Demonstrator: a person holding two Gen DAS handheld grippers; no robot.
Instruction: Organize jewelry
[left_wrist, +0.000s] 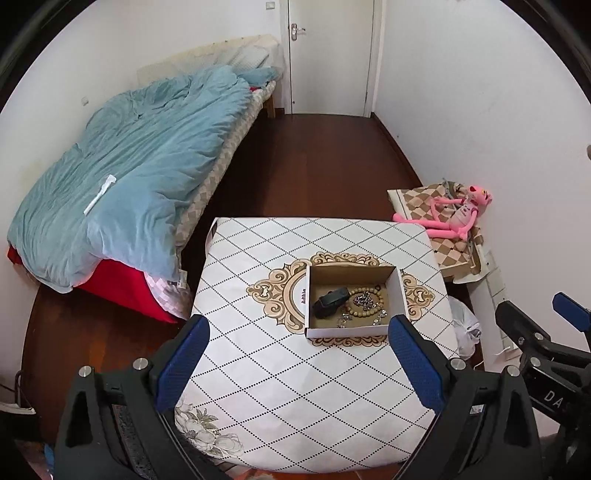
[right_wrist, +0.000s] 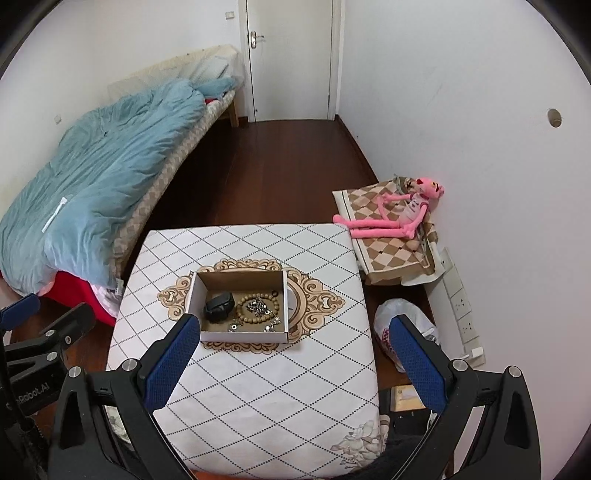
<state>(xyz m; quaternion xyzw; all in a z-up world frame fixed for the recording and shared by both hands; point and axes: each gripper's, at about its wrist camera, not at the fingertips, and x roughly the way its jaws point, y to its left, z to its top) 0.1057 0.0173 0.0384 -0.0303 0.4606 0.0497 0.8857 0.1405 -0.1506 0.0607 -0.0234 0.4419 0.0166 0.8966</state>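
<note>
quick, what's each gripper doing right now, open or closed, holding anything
Left gripper: open, empty, above the diamond-patterned table.
Right gripper: open, empty.

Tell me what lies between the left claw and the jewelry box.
Nothing: in the left wrist view only bare diamond-patterned tablecloth lies between the open left claw and the cardboard box of jewelry.

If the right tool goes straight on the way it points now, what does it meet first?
Probably the tablecloth just before the cardboard box. The open right tool points down at the table, with nothing in between. Depth is hard to judge in this view.
</note>
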